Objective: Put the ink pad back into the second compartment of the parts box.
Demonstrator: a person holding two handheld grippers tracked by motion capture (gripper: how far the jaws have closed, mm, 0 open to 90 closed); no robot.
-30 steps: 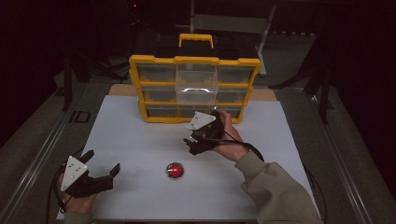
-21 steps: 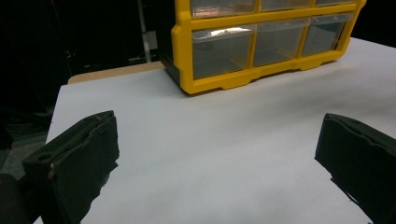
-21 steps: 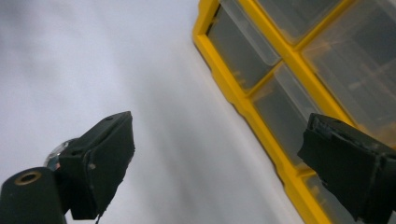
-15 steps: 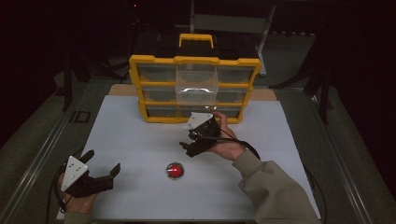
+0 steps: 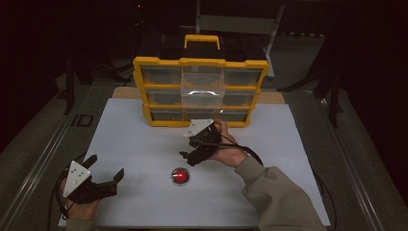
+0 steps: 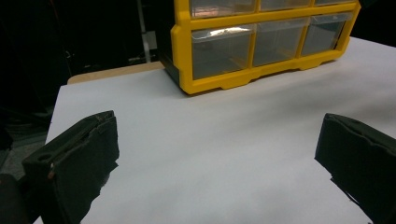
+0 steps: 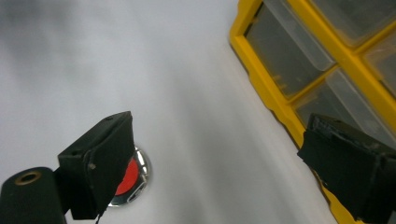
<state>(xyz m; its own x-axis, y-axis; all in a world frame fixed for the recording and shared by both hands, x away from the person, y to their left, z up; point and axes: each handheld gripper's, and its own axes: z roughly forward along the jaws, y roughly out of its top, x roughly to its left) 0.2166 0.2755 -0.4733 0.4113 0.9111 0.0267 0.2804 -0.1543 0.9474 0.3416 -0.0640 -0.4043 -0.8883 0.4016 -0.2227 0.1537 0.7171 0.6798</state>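
**Two open grippers, one red button between them**

Nearest the person, at about 7 o'clock on the white tabletop (image 5: pixel 144 144), the left gripper (image 5: pixel 105 169) rests in a hand, its jaws spread wide with nothing between them. In the left gripper view those jaws frame bare white surface, with the lower corner of the yellow drawer cabinet (image 6: pixel 261 42) beyond.

A little farther in, just short of centre at roughly 6 o'clock, lies the red button (image 5: pixel 180 175): a small round red cap set in a shiny metal ring, lying flat and standing alone. Nothing covers it or blocks the way to it.

Just past it, toward 1 o'clock from the button, the right gripper (image 5: pixel 189 158) hangs above the tabletop with its jaws parted and empty, tipped down toward the button but apart from it. In the right gripper view the button (image 7: pixel 128 179) peeks out partly behind the nearer jaw.

Farthest, at 12 o'clock, stands the cabinet (image 5: pixel 199 91), with clear drawers in three rows, a handle on top, and its middle drawer (image 5: pixel 202 91) pulled forward.
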